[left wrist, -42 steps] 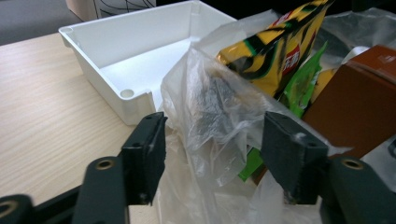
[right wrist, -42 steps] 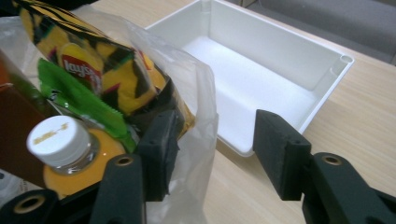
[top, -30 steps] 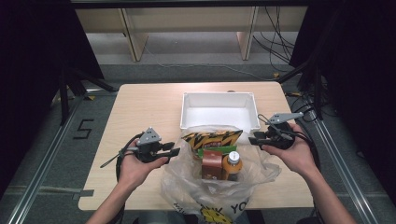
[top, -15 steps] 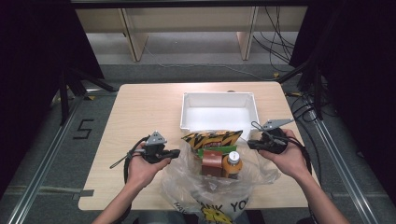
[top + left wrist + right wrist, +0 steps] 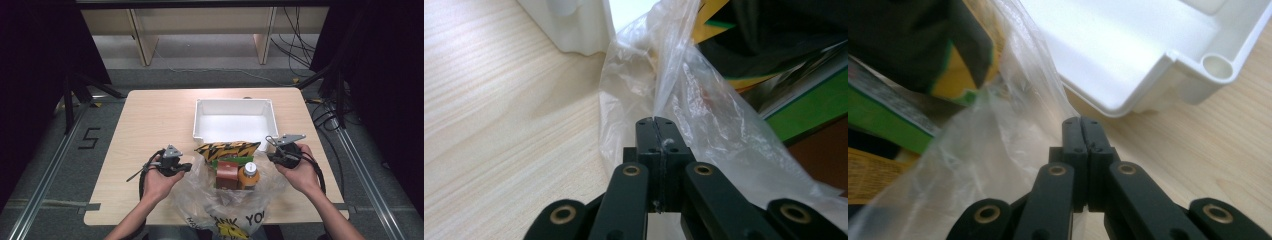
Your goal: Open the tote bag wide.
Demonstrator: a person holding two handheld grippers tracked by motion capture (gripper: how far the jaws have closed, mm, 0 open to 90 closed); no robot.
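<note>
Wooden surface [image 5: 150, 120] carries a white tray [image 5: 234, 107] beyond the jaws; the clear plastic bag [image 5: 200, 192] is clamped at opposite edges by left gripper [image 5: 656, 121] and right gripper [image 5: 1081, 121].

The clear plastic bag [image 5: 220, 200] lies slumped open at the near edge of the wooden table, its printed end hanging over that edge and its thin film crumpled. Its two side rims are pulled apart and pinched, the left rim [image 5: 664, 85] rising as a taut fold. Inside sit a yellow-and-black striped packet [image 5: 227, 149], a green box, a brown pack and an orange bottle with a white cap [image 5: 248, 175], upright
</note>
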